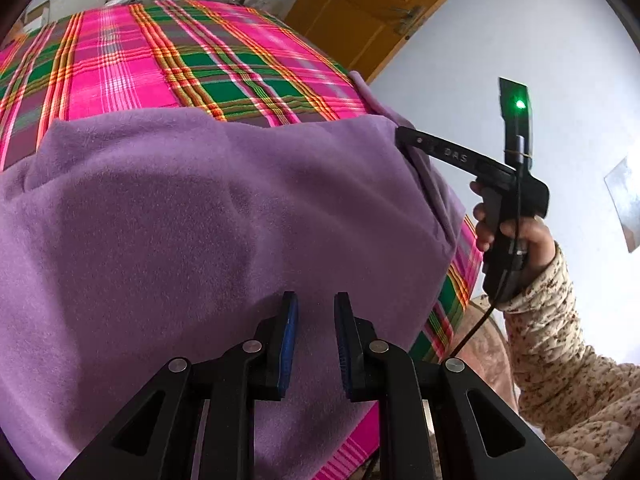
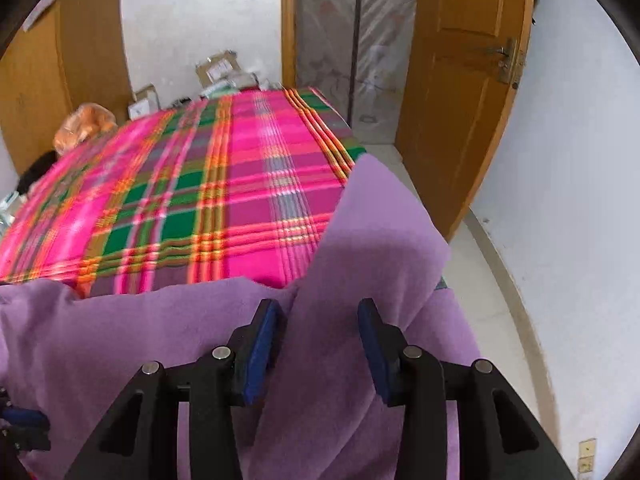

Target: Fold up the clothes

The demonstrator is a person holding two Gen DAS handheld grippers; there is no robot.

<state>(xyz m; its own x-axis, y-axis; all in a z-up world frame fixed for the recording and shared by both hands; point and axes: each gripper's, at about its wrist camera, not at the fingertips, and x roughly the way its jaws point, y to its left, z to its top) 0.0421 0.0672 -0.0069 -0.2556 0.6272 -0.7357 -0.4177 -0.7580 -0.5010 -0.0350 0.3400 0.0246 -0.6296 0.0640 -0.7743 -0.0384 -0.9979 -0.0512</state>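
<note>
White-walled room, wooden door (image 2: 460, 92), plaid pink-green sheet (image 2: 180, 200) over the bed. Purple fleece garment (image 1: 200, 220) spread on its near end, 1 flap standing up at the right edge. Left gripper (image 1: 316, 344) jaws parted, nothing gripped. Right gripper (image 2: 320, 344) jaws released, astride the flap.

Plaid bedcover (image 2: 224, 200), wood door (image 2: 460, 92), boxes (image 2: 218, 70) by wall.
</note>
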